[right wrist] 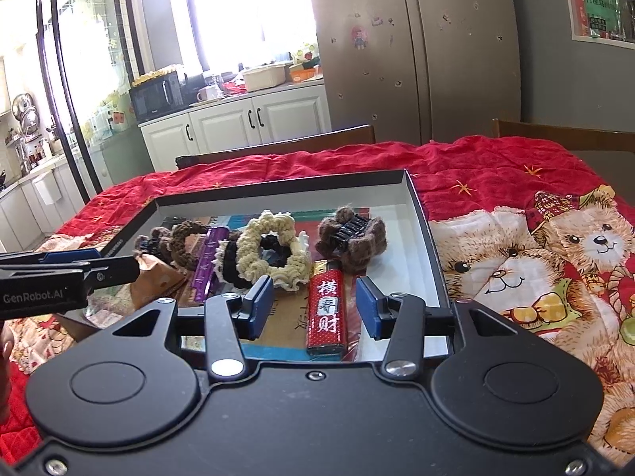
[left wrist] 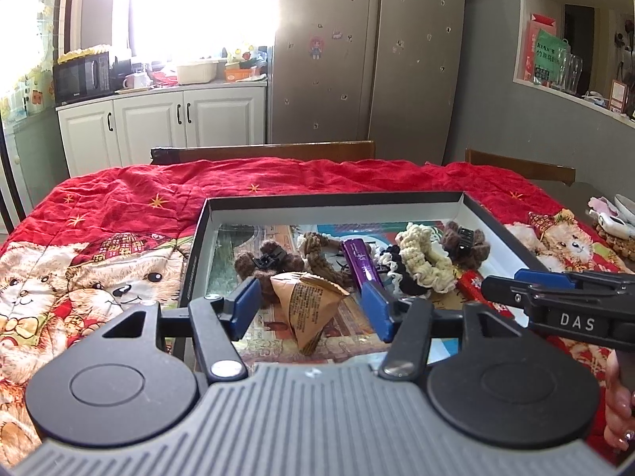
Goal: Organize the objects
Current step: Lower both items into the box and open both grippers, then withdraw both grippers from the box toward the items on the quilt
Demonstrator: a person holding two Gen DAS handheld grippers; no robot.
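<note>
A shallow black box lid (left wrist: 337,201) (right wrist: 420,206) lies on the table and holds the objects. My left gripper (left wrist: 311,307) is open with a brown pyramid packet (left wrist: 307,301) between its fingers, untouched by the pads. My right gripper (right wrist: 313,307) is open over a red lighter (right wrist: 326,311), which lies between its fingers. A purple lighter (left wrist: 362,261) (right wrist: 208,263), a cream scrunchie (left wrist: 422,263) (right wrist: 274,256), a brown scrunchie (right wrist: 184,238) and two brown furry hair claws (left wrist: 264,263) (right wrist: 351,238) lie further back in the lid.
A red teddy-bear cloth (left wrist: 119,230) (right wrist: 535,246) covers the table. Wooden chair backs (left wrist: 262,150) stand behind it. A woven coaster with white items (left wrist: 613,224) sits at the far right edge. Cabinets and a fridge (left wrist: 369,51) are beyond.
</note>
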